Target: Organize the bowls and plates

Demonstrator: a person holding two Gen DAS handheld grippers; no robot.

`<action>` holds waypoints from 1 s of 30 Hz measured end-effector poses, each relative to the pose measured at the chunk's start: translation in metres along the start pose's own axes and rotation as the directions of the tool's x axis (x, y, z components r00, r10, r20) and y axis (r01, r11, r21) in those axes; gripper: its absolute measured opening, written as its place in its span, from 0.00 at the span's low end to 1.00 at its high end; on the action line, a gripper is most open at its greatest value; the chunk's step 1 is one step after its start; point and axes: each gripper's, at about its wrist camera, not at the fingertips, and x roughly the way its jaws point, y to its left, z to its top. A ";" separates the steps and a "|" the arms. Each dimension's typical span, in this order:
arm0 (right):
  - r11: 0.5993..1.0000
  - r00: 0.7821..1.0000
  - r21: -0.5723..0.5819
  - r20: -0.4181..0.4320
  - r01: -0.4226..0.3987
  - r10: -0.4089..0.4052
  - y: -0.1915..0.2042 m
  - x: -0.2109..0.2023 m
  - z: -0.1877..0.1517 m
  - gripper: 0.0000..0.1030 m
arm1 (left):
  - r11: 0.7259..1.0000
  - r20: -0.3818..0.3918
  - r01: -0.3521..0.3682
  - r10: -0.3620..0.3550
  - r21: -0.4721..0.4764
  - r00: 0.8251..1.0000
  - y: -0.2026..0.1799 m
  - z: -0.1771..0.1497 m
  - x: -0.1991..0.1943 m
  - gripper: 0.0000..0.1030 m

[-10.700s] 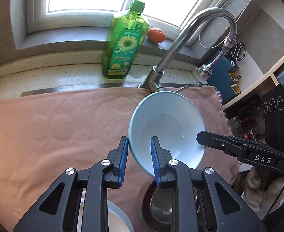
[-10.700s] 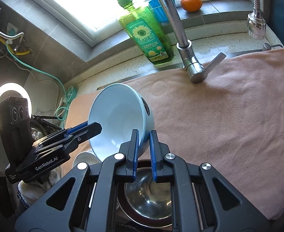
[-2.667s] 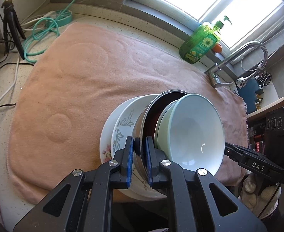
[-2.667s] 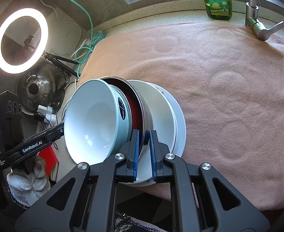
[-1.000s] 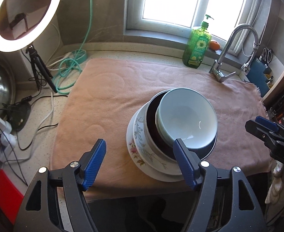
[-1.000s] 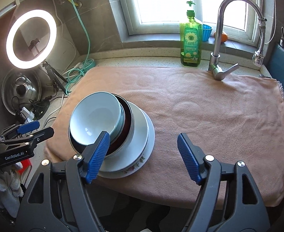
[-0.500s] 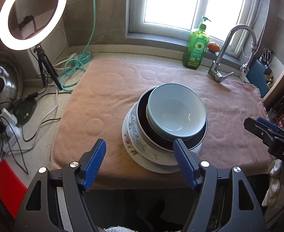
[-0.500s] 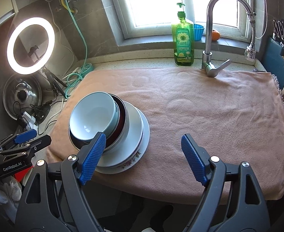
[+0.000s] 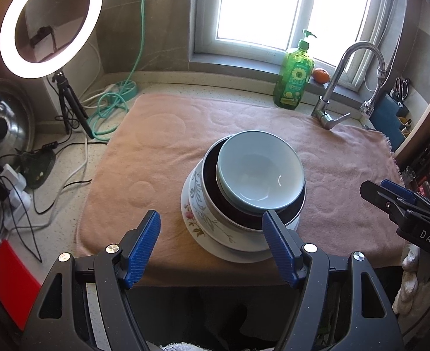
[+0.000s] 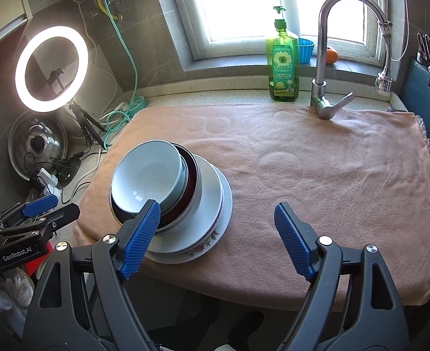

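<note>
The stack could tip if nudged: the pale blue bowl [image 9: 260, 172] sits off-centre in the steel bowl [image 9: 215, 201] atop the floral plates [image 9: 198, 222], near the pink towel's [image 9: 162, 152] front edge. Both the left hand-held gripper [image 9: 212, 248] and the right hand-held gripper [image 10: 215, 238] hang apart, empty.

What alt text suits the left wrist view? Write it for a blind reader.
A pale blue ceramic bowl sits nested in a dark steel bowl atop floral white plates on a pink towel. The left gripper hangs open before the stack, holding nothing.
</note>
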 end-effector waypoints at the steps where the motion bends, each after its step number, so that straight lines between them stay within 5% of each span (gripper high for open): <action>1: 1.000 1.000 0.001 0.000 -0.001 0.001 0.000 0.000 0.000 0.80 | 1.000 -0.001 0.000 0.000 0.001 1.000 0.000 0.000 0.000 0.70; 30: 0.999 0.999 0.031 -0.035 -0.024 0.025 -0.001 0.017 0.003 0.80 | 1.000 0.014 -0.024 0.024 0.004 1.000 0.001 0.009 -0.001 0.70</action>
